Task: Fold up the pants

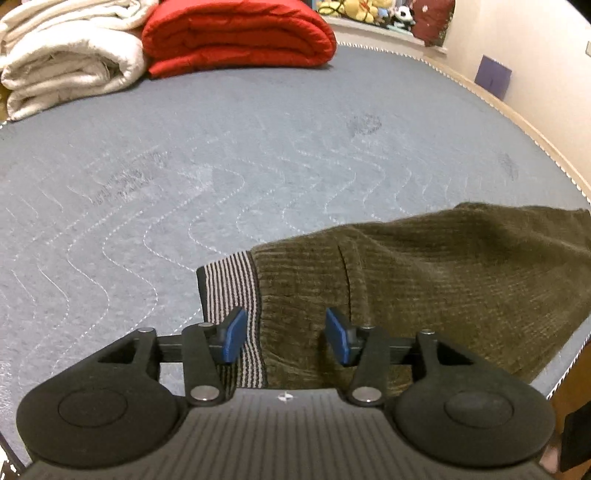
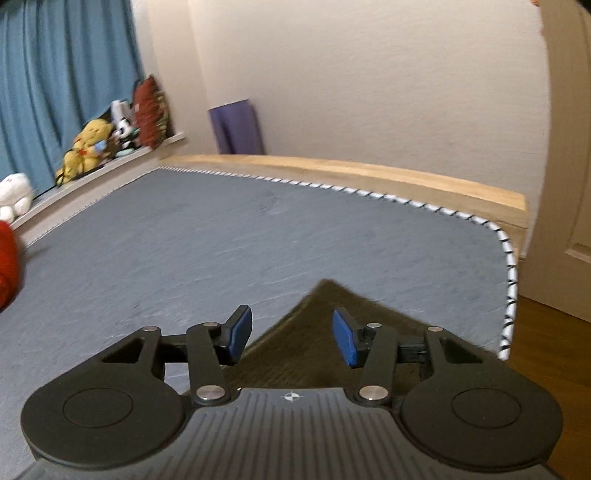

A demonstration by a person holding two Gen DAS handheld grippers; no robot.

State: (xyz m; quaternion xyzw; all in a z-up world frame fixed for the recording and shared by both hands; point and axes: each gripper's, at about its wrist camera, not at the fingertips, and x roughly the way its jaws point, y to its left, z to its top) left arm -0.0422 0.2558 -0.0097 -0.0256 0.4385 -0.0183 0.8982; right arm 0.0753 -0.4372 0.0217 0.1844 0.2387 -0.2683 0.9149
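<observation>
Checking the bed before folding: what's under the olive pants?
The olive pants lie on the grey quilted mattress, which shows bare around them. Their striped waistband faces left in the left wrist view. Anything beneath the fabric itself is covered and cannot be seen.

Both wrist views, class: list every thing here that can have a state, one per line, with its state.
Left tongs: open, above the waistband, gripping nothing.
Right tongs: open, over a pants corner, gripping nothing.
Olive pants: lying rumpled on the mattress, striped waistband showing.
Red quilt: folded.
White quilt: folded.
Blue curtain: drawn.
</observation>
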